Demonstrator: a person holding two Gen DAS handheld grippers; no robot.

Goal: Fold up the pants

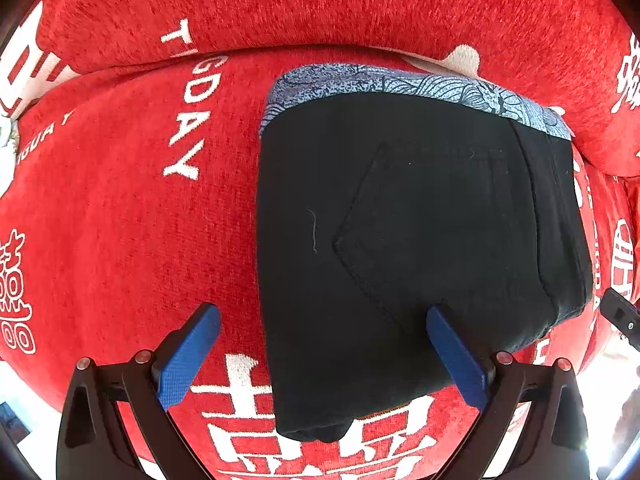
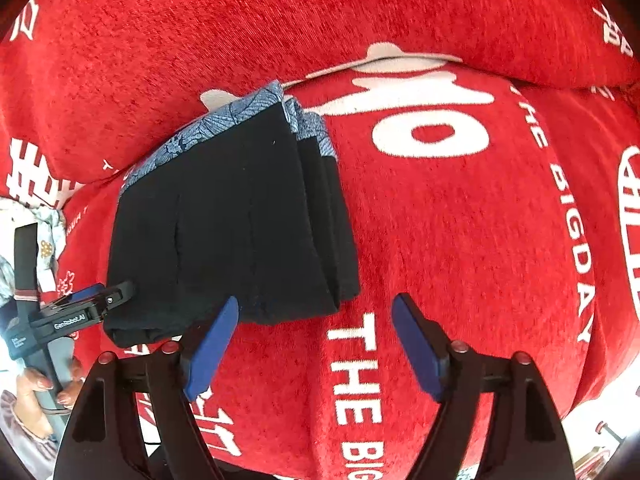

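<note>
Black pants (image 1: 420, 220) lie folded into a thick rectangle on the red cover, with a back pocket facing up and a blue patterned waistband (image 1: 400, 80) along the far edge. My left gripper (image 1: 323, 309) hangs open straight above the bundle's near left edge, blue pads wide apart and holding nothing. In the right wrist view the pants (image 2: 232, 220) show stacked layers on their right side. My right gripper (image 2: 316, 299) is open over the bundle's near right corner, its pads not pressing on the cloth. The left gripper (image 2: 92, 304) shows at the bundle's left corner.
A red sofa cover (image 1: 120, 220) with white lettering spans the seat, and a red back cushion (image 1: 320, 8) rises behind the pants. A person's hand (image 2: 40, 384) grips the left tool's handle. Pale cloth (image 2: 46, 236) lies at the left edge.
</note>
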